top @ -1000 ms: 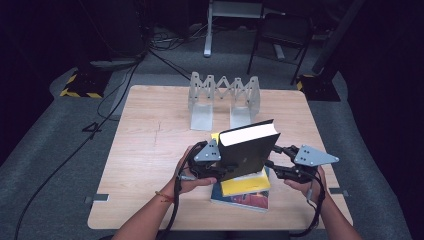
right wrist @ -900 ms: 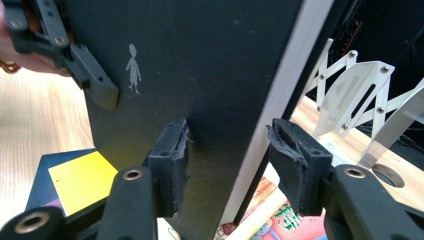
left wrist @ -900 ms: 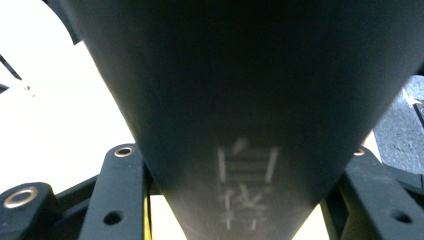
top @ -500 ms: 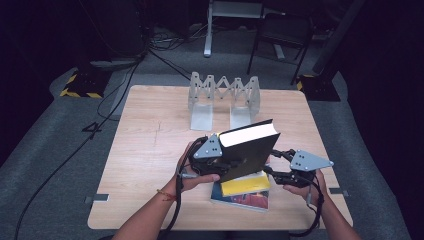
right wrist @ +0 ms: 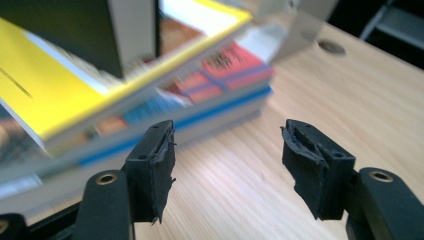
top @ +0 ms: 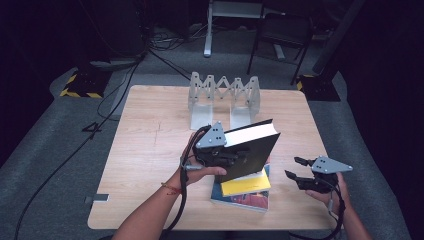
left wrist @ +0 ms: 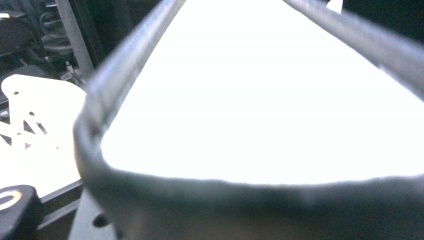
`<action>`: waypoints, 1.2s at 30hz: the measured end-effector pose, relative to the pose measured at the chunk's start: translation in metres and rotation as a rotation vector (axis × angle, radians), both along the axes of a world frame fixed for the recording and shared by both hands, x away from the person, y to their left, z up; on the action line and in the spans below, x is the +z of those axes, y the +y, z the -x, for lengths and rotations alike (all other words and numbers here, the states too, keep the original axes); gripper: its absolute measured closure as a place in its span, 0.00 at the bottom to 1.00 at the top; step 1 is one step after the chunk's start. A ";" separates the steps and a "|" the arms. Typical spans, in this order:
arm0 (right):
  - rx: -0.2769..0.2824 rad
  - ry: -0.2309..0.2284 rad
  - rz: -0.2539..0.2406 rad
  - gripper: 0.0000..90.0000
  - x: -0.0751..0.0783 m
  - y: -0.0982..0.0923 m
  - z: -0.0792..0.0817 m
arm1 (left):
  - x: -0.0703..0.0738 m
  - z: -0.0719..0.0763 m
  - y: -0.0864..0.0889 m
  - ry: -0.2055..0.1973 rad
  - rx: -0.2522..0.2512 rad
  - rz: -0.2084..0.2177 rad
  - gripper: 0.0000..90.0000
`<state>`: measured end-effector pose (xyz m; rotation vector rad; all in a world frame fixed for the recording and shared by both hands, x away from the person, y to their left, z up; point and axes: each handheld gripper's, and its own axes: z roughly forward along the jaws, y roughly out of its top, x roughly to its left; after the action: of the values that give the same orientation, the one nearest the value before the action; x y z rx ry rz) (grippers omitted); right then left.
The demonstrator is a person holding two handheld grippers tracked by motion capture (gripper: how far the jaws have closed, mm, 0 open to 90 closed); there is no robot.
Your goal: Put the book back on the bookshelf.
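The left gripper (top: 227, 156) grasps the black book (top: 250, 152) at its left end, its jaws clamped across the book's thickness; they have just been easing wider, with the book between them. In the left gripper view the white page edge (left wrist: 260, 95) sits between the two dark covers. The right gripper (top: 297, 169) is released, its jaws parted and holding nothing; they have just been opening. It hangs low near the right edge of the table (top: 150, 145), well clear of the book, its worn black rubber pads (right wrist: 160, 160) facing the stack of books (top: 242, 192).

The black book is a thick hardback with matte covers and a pale block of pages turned upward. It stands on edge and tilted, lifted above the stack, its long axis running from the left gripper up and toward the table's far right corner. The stack lies flat near the front edge, a yellow paperback (top: 245, 183) on top of books with red and blue covers. A grey metal zigzag rack (top: 223, 97) stands at the far edge of the pale wood-grain table
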<state>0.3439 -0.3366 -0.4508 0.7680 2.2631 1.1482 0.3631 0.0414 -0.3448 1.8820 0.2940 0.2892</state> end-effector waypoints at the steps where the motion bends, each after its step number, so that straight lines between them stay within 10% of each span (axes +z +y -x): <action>1: 0.000 0.000 0.000 0.43 0.000 0.000 0.000 | 0.001 0.000 0.000 -0.001 0.001 0.001 0.47; 23: -0.038 0.151 0.058 0.38 -0.040 -0.017 -0.017 | 0.012 -0.007 -0.002 0.045 0.004 0.038 0.55; 36: -0.027 0.166 0.083 0.37 -0.043 -0.010 -0.017 | 0.034 -0.007 -0.020 -0.040 0.056 -0.049 0.57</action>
<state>0.3608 -0.3466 -0.4941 0.8870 2.4110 1.0038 0.3697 0.0219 -0.3105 1.9162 0.3145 0.3748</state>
